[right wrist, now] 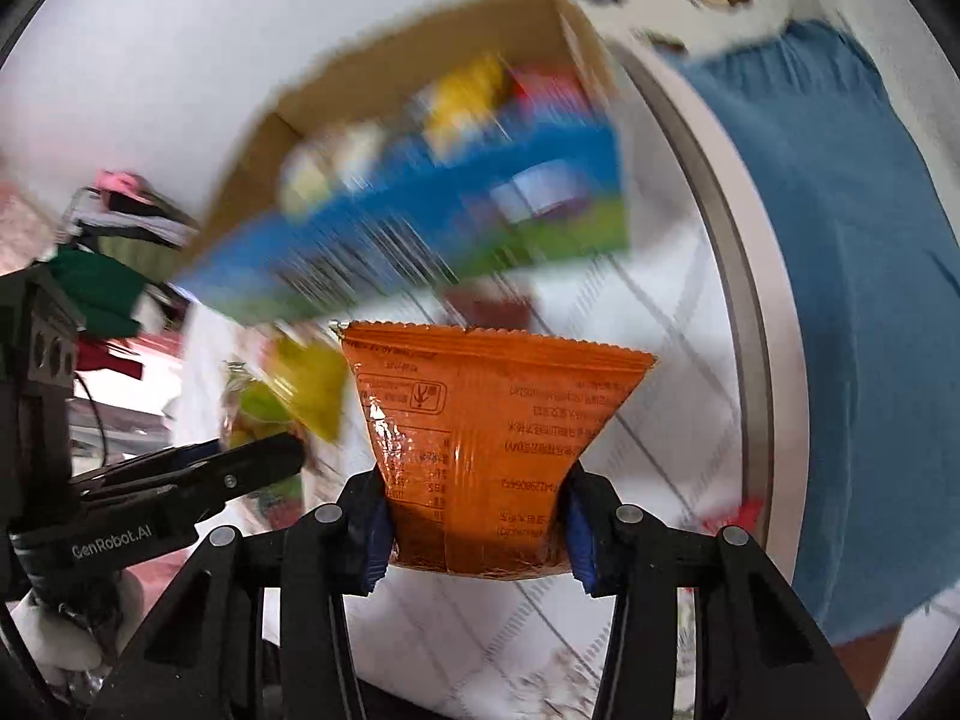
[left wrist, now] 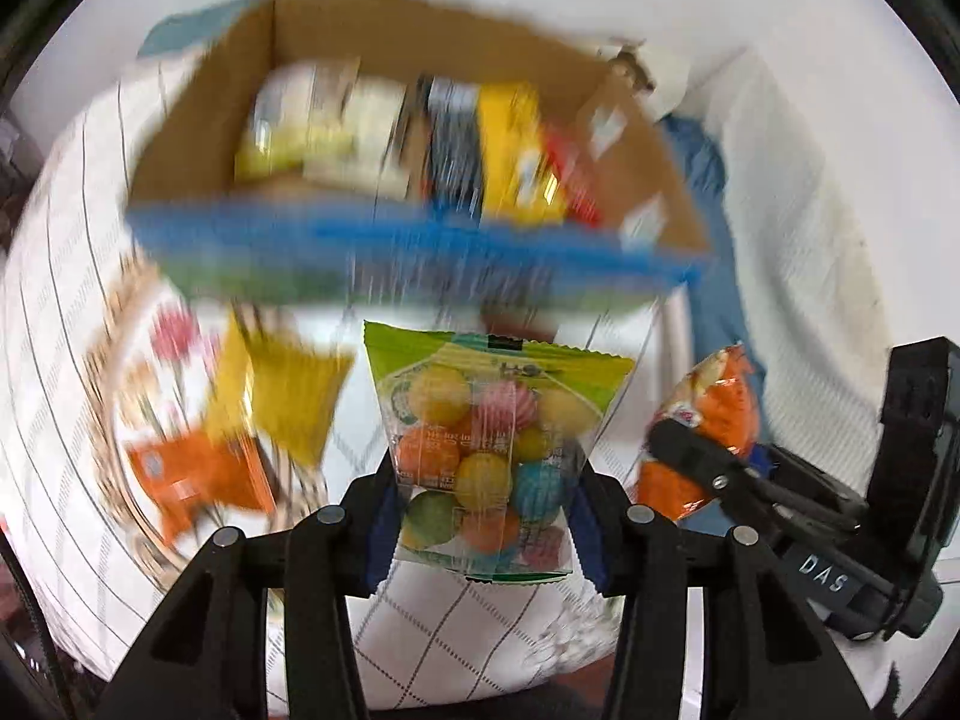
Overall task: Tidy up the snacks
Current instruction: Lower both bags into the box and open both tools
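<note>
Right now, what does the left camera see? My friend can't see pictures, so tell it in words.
The left gripper pinches a clear green-topped bag of colorful candy balls above a white checked tablecloth. Ahead, blurred, sits an open cardboard box with snack packs inside, and yellow and orange packets lie to the left. On the right, the right gripper holds an orange snack bag.

left gripper [left wrist: 483, 531] jaws clamp a candy bag [left wrist: 489, 456] before a blurred cardboard box [left wrist: 372, 120].
</note>
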Demonstrator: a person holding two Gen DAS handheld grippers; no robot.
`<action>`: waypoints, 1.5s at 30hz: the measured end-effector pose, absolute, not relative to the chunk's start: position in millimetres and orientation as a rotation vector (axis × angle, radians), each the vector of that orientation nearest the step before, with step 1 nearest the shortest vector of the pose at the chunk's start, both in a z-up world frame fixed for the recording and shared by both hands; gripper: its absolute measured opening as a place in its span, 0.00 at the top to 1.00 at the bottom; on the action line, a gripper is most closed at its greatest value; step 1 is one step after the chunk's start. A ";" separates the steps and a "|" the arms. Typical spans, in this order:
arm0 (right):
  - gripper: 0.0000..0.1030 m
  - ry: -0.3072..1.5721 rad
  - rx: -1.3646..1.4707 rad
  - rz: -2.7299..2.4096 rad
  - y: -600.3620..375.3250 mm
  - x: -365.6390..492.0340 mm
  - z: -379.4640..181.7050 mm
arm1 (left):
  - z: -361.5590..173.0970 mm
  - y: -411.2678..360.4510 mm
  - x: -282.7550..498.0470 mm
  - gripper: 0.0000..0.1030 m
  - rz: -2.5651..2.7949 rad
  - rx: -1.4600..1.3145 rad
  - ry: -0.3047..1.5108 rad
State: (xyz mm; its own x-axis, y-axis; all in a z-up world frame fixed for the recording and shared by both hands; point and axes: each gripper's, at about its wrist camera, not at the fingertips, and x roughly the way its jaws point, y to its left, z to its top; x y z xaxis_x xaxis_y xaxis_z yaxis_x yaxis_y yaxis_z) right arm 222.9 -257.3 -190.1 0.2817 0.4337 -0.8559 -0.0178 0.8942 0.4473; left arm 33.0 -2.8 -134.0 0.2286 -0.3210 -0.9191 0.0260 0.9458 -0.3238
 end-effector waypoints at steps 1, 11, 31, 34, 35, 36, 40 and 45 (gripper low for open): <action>0.53 1.227 0.392 0.333 -251.4 233.2 -175.1 | -116.4 1.3 43.7 0.56 -0.244 -0.258 1.296; 0.53 1.115 0.356 0.406 -196.6 340.8 -124.3 | -90.0 32.2 150.5 0.56 -0.107 -0.074 1.276; 0.01 1.444 0.276 0.492 -111.7 413.9 -234.5 | -190.5 73.2 216.2 0.44 -0.022 -0.216 1.598; 0.00 1.465 0.244 0.485 -111.0 415.7 -241.5 | -187.6 73.7 213.4 0.29 -0.029 -0.224 1.576; 0.00 1.469 0.243 0.470 -113.1 416.1 -243.8 | -185.7 73.9 212.3 0.29 -0.030 -0.223 1.568; 0.00 1.469 0.245 0.459 -115.9 415.8 -244.9 | -184.3 74.0 211.2 0.29 -0.025 -0.222 1.562; 0.00 1.470 0.240 0.401 -129.3 411.8 -246.0 | -180.1 71.0 205.7 0.28 -0.032 -0.223 1.541; 0.00 1.460 0.196 0.317 -144.2 407.3 -241.5 | -171.9 65.4 195.7 0.28 -0.041 -0.210 1.495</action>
